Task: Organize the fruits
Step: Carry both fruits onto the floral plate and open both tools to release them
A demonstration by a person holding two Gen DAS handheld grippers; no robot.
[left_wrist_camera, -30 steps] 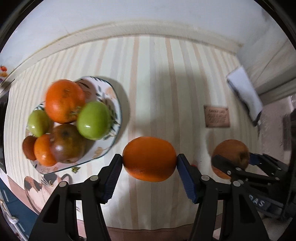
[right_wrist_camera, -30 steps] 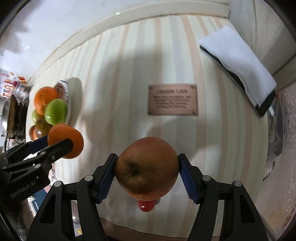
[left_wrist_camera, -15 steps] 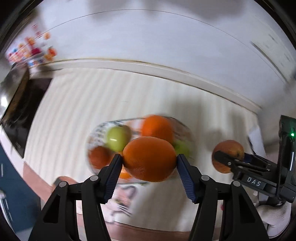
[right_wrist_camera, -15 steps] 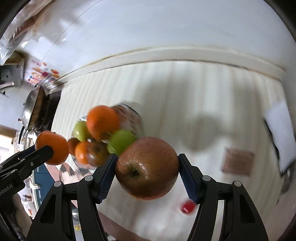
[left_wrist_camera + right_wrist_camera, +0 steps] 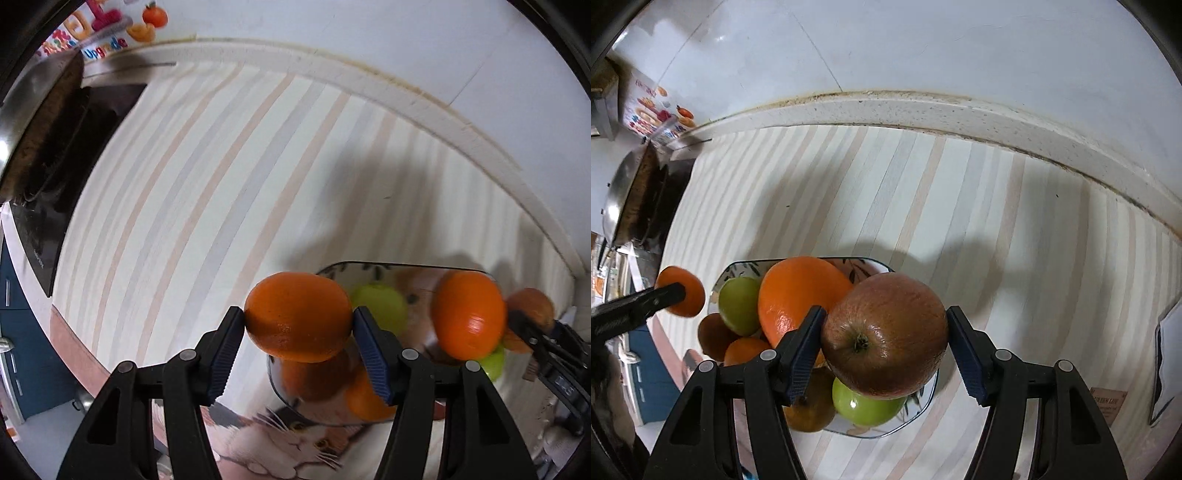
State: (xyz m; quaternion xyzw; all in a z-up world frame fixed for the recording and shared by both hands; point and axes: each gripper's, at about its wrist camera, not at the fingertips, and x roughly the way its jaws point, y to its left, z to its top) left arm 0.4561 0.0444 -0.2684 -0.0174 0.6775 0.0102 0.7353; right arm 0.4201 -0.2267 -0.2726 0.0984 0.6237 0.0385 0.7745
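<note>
My left gripper is shut on an orange, held above the left rim of the patterned fruit plate. My right gripper is shut on a red-brown apple, hanging over the same plate. The plate holds a big orange, green apples, a small orange and darker fruit. The left gripper's orange also shows at the left of the right wrist view. The right gripper's apple shows at the right edge of the left wrist view.
The plate stands on a striped countertop below a white tiled wall. A black stove with a steel pan is at the far left. A cat-print mat lies by the counter's front edge. A brown label and a white cloth lie at the right.
Both grippers have swept sideways over the counter with their fruit. The plate, first off to the left, now lies under the right gripper and beside the left one. The stove has come into view.
</note>
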